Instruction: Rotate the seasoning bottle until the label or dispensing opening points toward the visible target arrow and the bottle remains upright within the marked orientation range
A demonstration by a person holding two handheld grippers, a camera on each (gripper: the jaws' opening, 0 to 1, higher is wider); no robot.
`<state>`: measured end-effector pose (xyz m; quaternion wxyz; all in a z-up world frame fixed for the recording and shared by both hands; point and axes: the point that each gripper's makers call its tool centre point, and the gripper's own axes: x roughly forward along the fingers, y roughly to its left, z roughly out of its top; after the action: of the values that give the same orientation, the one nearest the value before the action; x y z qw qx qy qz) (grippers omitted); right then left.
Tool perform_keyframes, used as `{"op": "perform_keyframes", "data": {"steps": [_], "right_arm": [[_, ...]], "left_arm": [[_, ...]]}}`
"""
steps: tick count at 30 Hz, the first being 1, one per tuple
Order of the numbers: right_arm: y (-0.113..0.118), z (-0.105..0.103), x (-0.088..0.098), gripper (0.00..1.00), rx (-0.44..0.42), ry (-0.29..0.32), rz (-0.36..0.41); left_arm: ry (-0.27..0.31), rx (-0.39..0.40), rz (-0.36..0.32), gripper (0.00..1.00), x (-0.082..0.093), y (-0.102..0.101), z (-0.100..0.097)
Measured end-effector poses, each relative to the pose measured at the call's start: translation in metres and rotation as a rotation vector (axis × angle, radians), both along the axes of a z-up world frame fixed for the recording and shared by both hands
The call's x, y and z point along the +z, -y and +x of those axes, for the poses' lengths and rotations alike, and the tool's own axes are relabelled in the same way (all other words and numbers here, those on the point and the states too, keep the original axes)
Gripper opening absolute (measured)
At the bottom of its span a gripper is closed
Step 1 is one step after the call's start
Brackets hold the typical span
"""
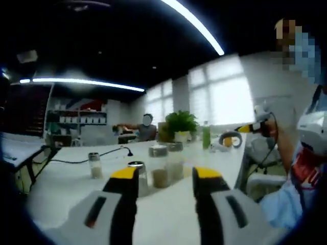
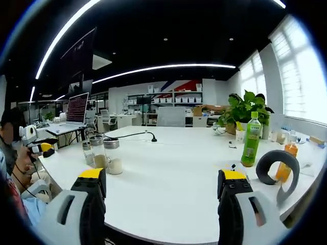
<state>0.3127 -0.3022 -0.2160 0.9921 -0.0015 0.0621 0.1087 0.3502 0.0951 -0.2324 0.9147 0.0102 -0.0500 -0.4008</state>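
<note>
Nearest the lens in the left gripper view, the left gripper has its two yellow-tipped jaws spread wide with nothing between them, raised above the white table. Just past the tips stand the seasoning bottles: a metal-capped seasoning bottle partly hidden behind the left jaw, a wider jar of pale powder right beside it, and a third small bottle off to the left, standing apart. All three are upright; any label or arrow mark is too blurred to make out. In the right gripper view the same cluster of bottles stands upright near the table's left edge, well away from the right gripper, whose jaws are also released, wide apart and holding nothing over bare tabletop. Beyond those jaws stand a green drink bottle, an orange bottle partly behind a dark ring-shaped object, and a potted plant farther back. A black cable trails across the table's middle. A laptop sits on a desk at the left, and shelving lines the far wall.
</note>
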Motion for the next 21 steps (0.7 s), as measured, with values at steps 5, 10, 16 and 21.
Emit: {"op": "perform_keyframes", "data": {"steps": [5, 10, 16, 21], "right_arm": [[0.011, -0.002, 0.002, 0.93, -0.035, 0.005, 0.016], [0.015, -0.003, 0.006, 0.92, -0.065, 0.024, 0.017], [0.018, -0.003, 0.005, 0.94, -0.080, 0.024, -0.017], [0.018, -0.001, 0.002, 0.93, -0.073, 0.013, -0.005]], "left_arm": [[0.028, 0.026, 0.023, 0.44, 0.009, 0.003, -0.002], [0.024, 0.063, 0.002, 0.45, 0.019, 0.000, -0.004], [0.020, 0.129, -0.019, 0.45, 0.027, -0.007, -0.002], [0.021, 0.158, -0.086, 0.46, 0.036, -0.004, -0.006]]}}
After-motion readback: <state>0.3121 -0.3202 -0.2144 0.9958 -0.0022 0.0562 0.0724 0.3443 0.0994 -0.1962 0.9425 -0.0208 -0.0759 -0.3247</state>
